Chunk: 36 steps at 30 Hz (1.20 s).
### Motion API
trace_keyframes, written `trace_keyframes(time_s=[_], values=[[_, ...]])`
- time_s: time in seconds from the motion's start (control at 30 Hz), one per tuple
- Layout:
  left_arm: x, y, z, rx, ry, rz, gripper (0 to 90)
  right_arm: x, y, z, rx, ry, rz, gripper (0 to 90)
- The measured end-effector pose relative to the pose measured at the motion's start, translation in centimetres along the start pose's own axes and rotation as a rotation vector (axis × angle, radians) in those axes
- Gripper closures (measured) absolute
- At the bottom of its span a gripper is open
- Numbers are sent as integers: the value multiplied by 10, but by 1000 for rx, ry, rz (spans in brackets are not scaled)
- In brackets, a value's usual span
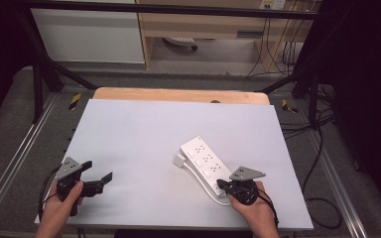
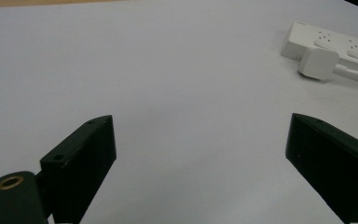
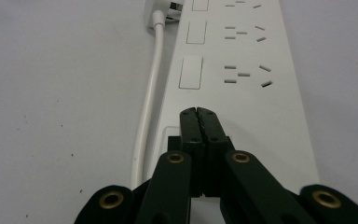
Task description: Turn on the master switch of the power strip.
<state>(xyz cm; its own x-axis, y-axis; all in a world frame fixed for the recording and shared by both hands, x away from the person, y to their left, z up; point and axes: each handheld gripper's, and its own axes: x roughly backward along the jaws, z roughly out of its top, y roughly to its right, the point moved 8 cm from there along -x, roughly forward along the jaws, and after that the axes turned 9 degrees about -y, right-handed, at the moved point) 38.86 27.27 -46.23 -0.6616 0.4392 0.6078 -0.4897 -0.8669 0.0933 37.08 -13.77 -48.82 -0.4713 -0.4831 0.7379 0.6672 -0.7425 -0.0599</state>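
Right gripper view: the strip [image 3: 242,70] runs away from the camera, its near end under the closed jaws.
Strip: a white power strip [image 1: 206,161] lying flat and slantwise on the tabletop [image 1: 139,134], right of centre, with three socket groups and a switch beside each.
Cord: a white cord [image 3: 147,102] runs along the strip's left edge and curls round its near end; its plug [image 2: 318,63] lies loose on the tabletop just beside the far end, not pushed into any socket.
Right gripper: the right gripper [image 3: 199,114] has its jaws pressed together with nothing between them, tips down on the near end of the strip, where a larger rectangular button seems to sit; whether they bear on it cannot be told.
Left gripper: the left gripper [image 1: 99,177] hangs low at the tabletop's left front, well apart from the strip, jaws spread wide and empty.
Step in hand: likely a press on the main switch at the near end with the closed tips.
Done: the tips have reached the strip's near end.
Left: no lamp tells whether the switch has flipped; the three small switches look untouched, and the plug lies free.
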Motion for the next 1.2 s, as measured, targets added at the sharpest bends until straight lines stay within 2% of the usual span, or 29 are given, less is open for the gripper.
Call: trace_keyframes(time_s=[1.2], values=[[-1,1,-1,-6,-9,-1,85,-1,0,-1,-10,-5,6,900]])
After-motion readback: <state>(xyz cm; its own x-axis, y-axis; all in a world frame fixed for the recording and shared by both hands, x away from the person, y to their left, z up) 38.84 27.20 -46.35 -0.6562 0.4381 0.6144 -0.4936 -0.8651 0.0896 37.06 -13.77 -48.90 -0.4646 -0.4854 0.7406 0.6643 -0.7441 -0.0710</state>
